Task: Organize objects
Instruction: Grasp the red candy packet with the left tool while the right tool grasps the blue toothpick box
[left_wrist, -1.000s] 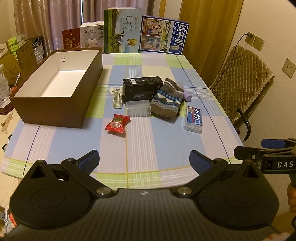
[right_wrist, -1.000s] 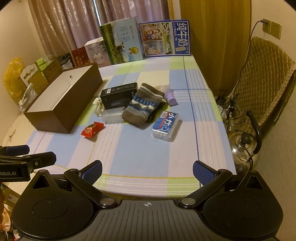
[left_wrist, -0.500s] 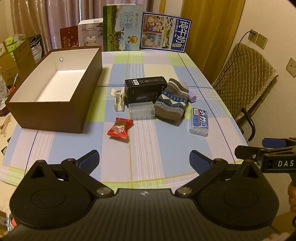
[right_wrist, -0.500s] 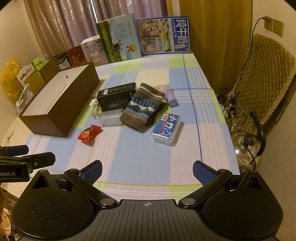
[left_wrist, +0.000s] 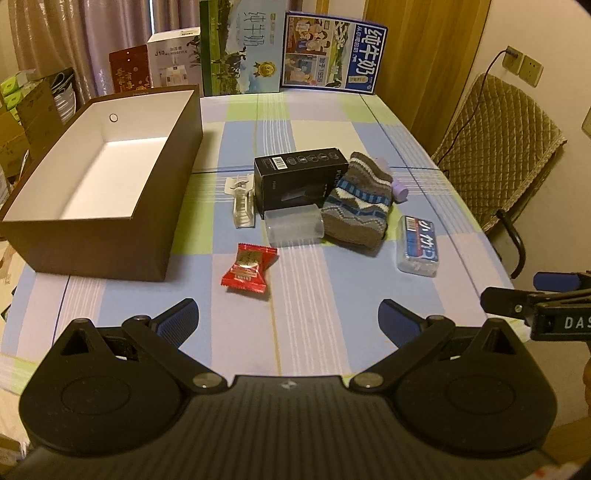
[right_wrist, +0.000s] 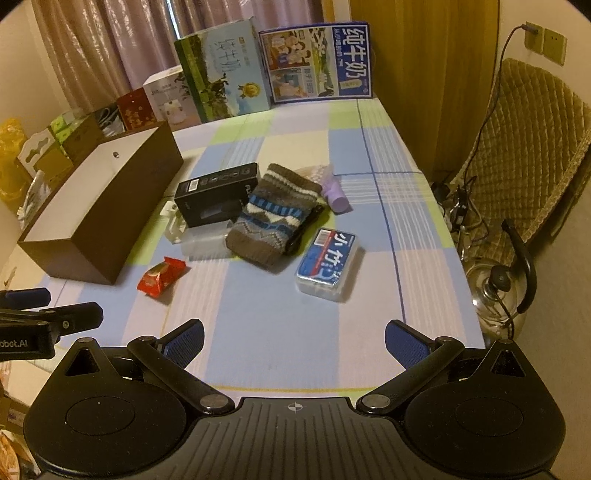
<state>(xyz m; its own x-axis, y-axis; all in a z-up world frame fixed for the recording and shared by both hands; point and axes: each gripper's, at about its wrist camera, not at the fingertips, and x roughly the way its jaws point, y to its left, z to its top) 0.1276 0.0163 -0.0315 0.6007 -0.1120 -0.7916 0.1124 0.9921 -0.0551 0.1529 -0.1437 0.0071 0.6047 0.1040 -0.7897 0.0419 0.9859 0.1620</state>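
1. The brown box (left_wrist: 99, 206) sits open and bare inside at the left of the left wrist view, with every loose item still out on the table (left_wrist: 314, 295). It looks like the place to put them, though that is my guess.
2. Both tongs are spread wide and hold nothing: the left gripper (left_wrist: 288, 317) low in its own frame, the right gripper (right_wrist: 295, 339) likewise.
3. The black carton (left_wrist: 301, 177), the sock (left_wrist: 356, 206) and the clear tub (left_wrist: 293, 226) crowd together at frame centre. A grab at one could drag or knock another.
4. The sock is soft and may sag out of a shallow pinch.
5. The blue-label case (right_wrist: 327, 264) lies apart at the right, closest to the table edge. A clumsy nudge might send it toward the kettle (right_wrist: 495, 295) on the floor.
6. The red packet (left_wrist: 249, 267) is flat and crinkly, so fingers could skid over it.
7. Hard to read: a small clear package (left_wrist: 242, 201) left of the carton.
8. A purple thing (right_wrist: 338, 197) is half tucked behind the sock, so I cannot name it.
9. Something dark pokes out under the sock's right edge in the right wrist view, mostly hidden.
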